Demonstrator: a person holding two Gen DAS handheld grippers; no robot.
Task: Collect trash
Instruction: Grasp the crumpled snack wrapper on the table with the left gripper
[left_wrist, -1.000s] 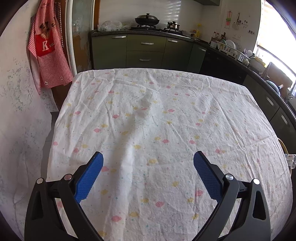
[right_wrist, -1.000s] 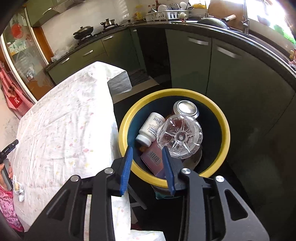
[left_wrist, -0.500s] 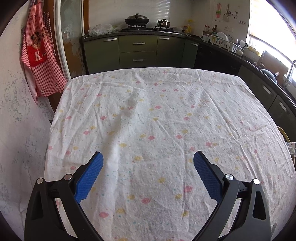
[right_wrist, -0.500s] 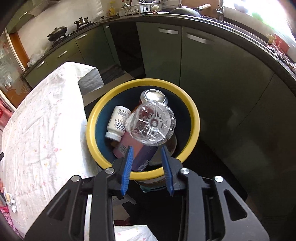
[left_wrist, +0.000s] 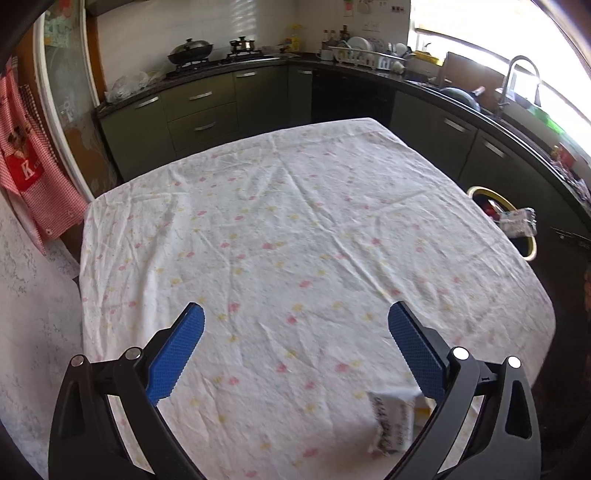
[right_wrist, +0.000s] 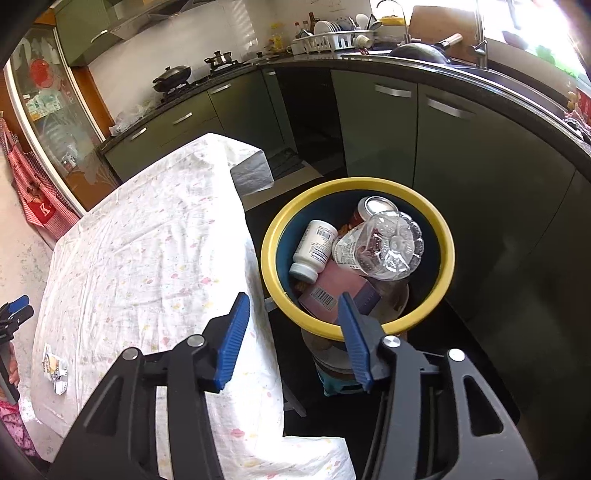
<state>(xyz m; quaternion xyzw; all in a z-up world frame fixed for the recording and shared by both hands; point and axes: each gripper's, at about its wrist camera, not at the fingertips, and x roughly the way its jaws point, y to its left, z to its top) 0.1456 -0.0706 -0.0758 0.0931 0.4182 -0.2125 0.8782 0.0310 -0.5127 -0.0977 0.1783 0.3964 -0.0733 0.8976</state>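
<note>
A yellow-rimmed bin (right_wrist: 271, 236) stands on the floor beside the table. It holds a clear plastic bottle (right_wrist: 384, 247), a white pill bottle (right_wrist: 312, 251), a pink box (right_wrist: 340, 290) and a can (right_wrist: 373, 205). My right gripper (right_wrist: 293, 319) is open and empty above the bin's near rim. My left gripper (left_wrist: 295, 332) is wide open and empty over the table (left_wrist: 288, 240). A crumpled printed wrapper (left_wrist: 391, 421) lies on the cloth near its right finger; it also shows in the right wrist view (right_wrist: 55, 369). The bin shows at the table's right edge (left_wrist: 484, 192).
The table carries a white flowered cloth (right_wrist: 147, 266). Dark green cabinets (right_wrist: 461, 155) and a counter run behind and to the right of the bin. A red checked apron (left_wrist: 26, 166) hangs at the left. A cooker with pots (left_wrist: 192, 50) is at the back.
My right gripper has opened and drawn back from the bin; the clear bottle now lies in the bin. My left gripper's view has swung right, bringing the wrapper and bin into sight.
</note>
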